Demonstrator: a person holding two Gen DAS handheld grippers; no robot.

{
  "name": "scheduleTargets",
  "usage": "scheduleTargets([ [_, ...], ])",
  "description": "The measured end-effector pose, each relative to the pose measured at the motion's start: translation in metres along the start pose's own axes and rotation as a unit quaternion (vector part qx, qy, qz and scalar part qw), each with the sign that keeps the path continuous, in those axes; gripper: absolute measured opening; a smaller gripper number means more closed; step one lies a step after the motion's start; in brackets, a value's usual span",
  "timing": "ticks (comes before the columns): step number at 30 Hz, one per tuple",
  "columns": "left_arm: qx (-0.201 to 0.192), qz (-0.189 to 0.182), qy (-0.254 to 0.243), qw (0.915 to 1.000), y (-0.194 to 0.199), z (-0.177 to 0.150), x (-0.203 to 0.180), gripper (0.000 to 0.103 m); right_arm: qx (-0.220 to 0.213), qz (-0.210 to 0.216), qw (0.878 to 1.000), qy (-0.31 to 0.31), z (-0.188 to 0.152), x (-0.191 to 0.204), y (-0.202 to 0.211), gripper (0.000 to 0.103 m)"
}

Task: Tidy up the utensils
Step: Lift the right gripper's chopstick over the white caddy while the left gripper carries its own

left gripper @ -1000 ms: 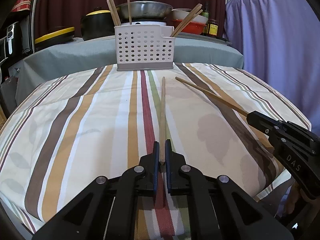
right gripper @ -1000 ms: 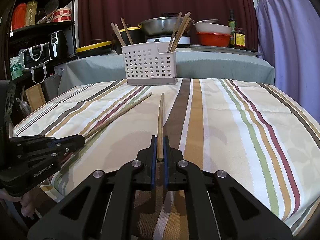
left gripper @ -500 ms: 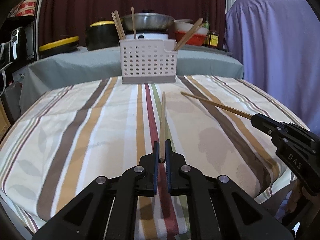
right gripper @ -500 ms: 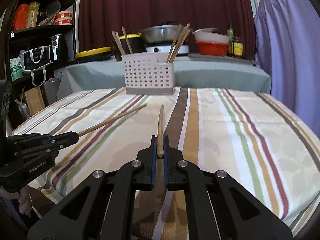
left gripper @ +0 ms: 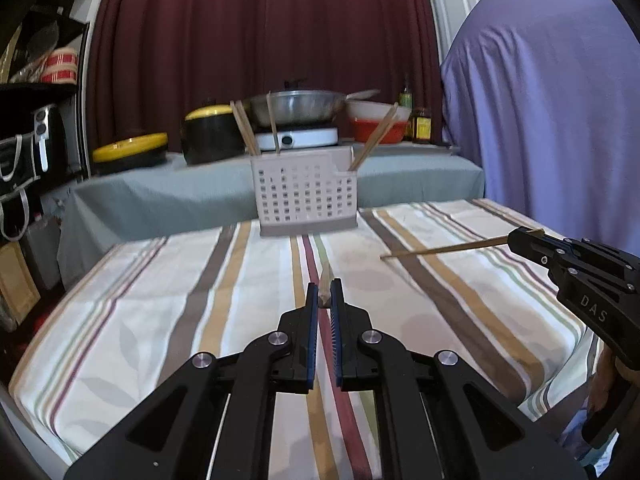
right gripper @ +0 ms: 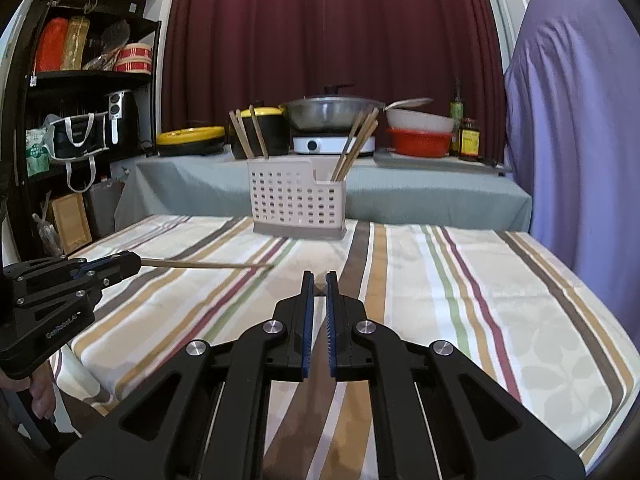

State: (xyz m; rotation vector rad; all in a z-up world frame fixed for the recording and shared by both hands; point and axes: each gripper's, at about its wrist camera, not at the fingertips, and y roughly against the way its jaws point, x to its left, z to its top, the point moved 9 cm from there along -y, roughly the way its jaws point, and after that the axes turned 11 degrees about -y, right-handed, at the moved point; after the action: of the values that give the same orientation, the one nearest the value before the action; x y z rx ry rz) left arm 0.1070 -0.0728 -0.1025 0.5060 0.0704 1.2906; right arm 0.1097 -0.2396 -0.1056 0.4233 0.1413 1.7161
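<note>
A white perforated utensil caddy stands at the far edge of the striped tablecloth, with several wooden chopsticks upright in its compartments. My left gripper is shut on one wooden chopstick, lifted off the cloth and pointing toward the caddy. In the right wrist view that left gripper and its chopstick show from the side. My right gripper is shut on another chopstick, seen nearly end-on. In the left wrist view it holds its chopstick level above the table.
Behind the caddy a lower grey-covered table carries a wok on a cooker, yellow-lidded black pots, red and white bowls and bottles. A black shelf stands left. A purple drape hangs at the right.
Both grippers have risen with their chopsticks, whose far tips have lifted off the cloth. The sticks now point nearly level, and the view has tilted up toward the curtain.
</note>
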Motion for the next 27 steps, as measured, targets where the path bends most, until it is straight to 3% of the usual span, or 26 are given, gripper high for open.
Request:
scheduleTargets([
  [10, -0.037, -0.002, 0.017, 0.9992, 0.021, 0.031, 0.013, 0.007, -0.035, 0.011, 0.999, 0.003, 0.034, 0.006, 0.013, 0.006],
  [27, -0.057, 0.003, 0.066, 0.9962, 0.039, 0.067, 0.054, 0.007, -0.071, 0.034, 0.997, 0.010, 0.080, 0.022, 0.026, 0.006],
])
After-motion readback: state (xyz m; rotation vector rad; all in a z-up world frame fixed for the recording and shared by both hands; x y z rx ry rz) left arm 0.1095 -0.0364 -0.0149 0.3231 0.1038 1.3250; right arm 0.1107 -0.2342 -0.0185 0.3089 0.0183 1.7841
